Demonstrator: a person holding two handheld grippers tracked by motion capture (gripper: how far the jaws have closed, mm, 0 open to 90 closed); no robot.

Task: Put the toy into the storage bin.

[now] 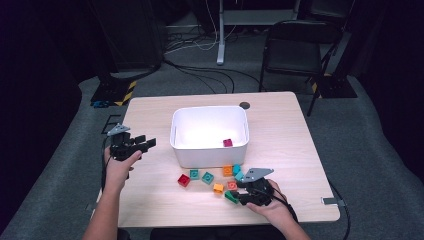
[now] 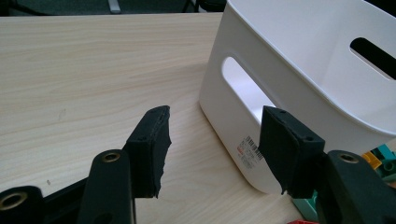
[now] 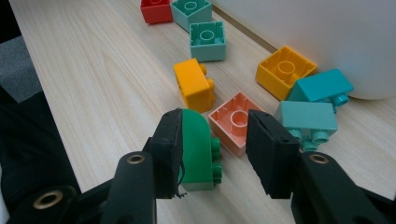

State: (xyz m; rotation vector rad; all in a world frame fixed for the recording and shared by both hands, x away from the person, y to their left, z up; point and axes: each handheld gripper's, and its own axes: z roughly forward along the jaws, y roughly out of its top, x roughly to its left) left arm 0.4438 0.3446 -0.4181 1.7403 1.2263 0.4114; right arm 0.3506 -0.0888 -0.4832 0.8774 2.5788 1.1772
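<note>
The green brick you are working on lies on its side on the table, low in the middle of the right gripper view, studs pointing to the right of the frame. Your right gripper straddles it: the left jaw lies against the brick's smooth rounded face, while the right jaw stands clear of the studs with a gap showing, so the tongs are partly open and not yet clamped on anything. In the high view the same brick sits at the lower middle of the frame, just off the tip of your right gripper.

Just beyond the green brick in the right gripper view, a salmon brick lies open side up, nearly touching it. An orange brick lies on its side above it, and a pale teal brick and a darker teal brick lie at the right. A yellow brick sits near the white bin, and two mint bricks and a red brick lie toward the top.

In the high view the white bin sits mid-frame with one magenta brick inside at its lower right.

Your left gripper hovers with jaws well apart and empty, aimed at the bin's end wall.
</note>
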